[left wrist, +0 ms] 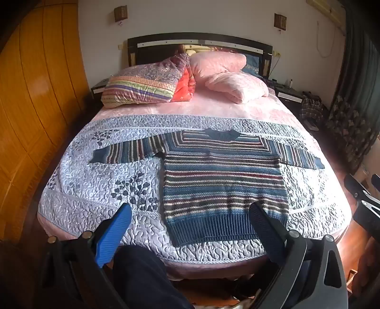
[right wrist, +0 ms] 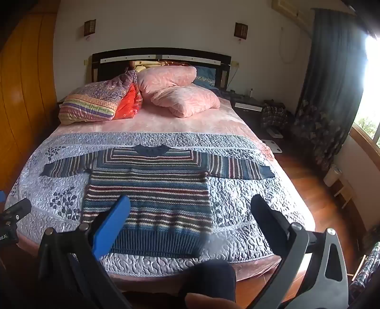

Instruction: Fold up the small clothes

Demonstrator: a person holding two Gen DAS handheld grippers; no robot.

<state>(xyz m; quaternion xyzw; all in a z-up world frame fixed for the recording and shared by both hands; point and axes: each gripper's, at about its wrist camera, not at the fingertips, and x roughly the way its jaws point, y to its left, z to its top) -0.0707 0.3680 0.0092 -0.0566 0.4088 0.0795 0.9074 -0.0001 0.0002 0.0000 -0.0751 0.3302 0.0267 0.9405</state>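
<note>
One striped sweater (left wrist: 220,180): it lies flat on the quilt (left wrist: 95,190) at the foot of the bed (left wrist: 237,109), collar toward the headboard (left wrist: 199,45), both sleeves spread sideways, ribbed hem nearest you.

Two grippers: your left gripper (left wrist: 190,214) and your right gripper (right wrist: 190,209), each with fingers spread wide, holding nothing, raised in front of the bed's near edge and clear of the sweater.

Four pillows or cushions at the head: one patterned pillow (left wrist: 142,85), one orange cushion (left wrist: 186,88), two pink pillows (left wrist: 228,73).

Two wall lamps (left wrist: 120,13).

Left wrist view only: a fuller stretch of the wooden wardrobe (left wrist: 35,107), and your right gripper's edge at the frame's right side.

Right wrist view only: the bright window (right wrist: 368,99), curtain (right wrist: 332,78), wooden floor (right wrist: 315,195), and your left gripper's tip at far left.
</note>
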